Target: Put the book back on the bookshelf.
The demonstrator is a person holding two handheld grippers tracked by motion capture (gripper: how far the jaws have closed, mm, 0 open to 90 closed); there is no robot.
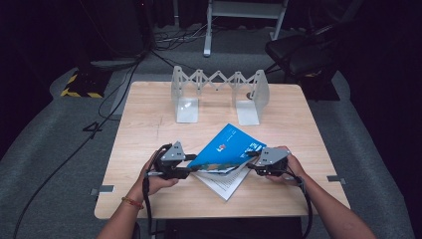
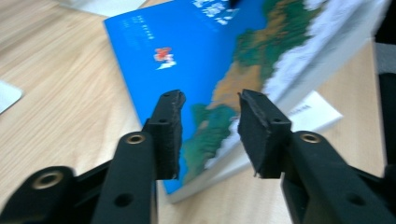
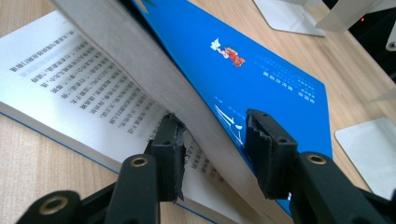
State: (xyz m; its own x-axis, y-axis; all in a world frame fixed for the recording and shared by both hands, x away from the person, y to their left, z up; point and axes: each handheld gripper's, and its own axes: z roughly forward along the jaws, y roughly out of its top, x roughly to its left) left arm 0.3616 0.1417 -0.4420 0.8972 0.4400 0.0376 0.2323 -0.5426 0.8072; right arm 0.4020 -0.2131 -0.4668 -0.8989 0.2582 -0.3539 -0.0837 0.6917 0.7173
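Book: a blue-covered paperback [image 1: 226, 149] lies between the two tongs on the worktop, front portion lifted and tilted, lower pages [image 3: 70, 88] flat and showing print.
Lifted part: the cover and a thick wad of pages [image 3: 154, 88] slant up from the right tongs toward the left, probably to close the book or raise it for standing.
Right tongs: the right tongs [image 3: 212, 140] straddle the lifted wad's edge, one pad under it, one over the cover; whether the pads press I cannot tell.
Left tongs: the left tongs [image 2: 210, 119] are parted just short of the cover's near corner, nothing between them, seemingly freed to take a new hold.
Hands: the left hand [image 1: 157, 181] and right hand [image 1: 293, 167] sit low, at the book's two sides.
Bookend rack: an expanding metal book stand [image 1: 219, 94] waits beyond the tongs, well apart from the book, likely its destination.
Worktop: pale wood [image 1: 149, 124], bare around the book.
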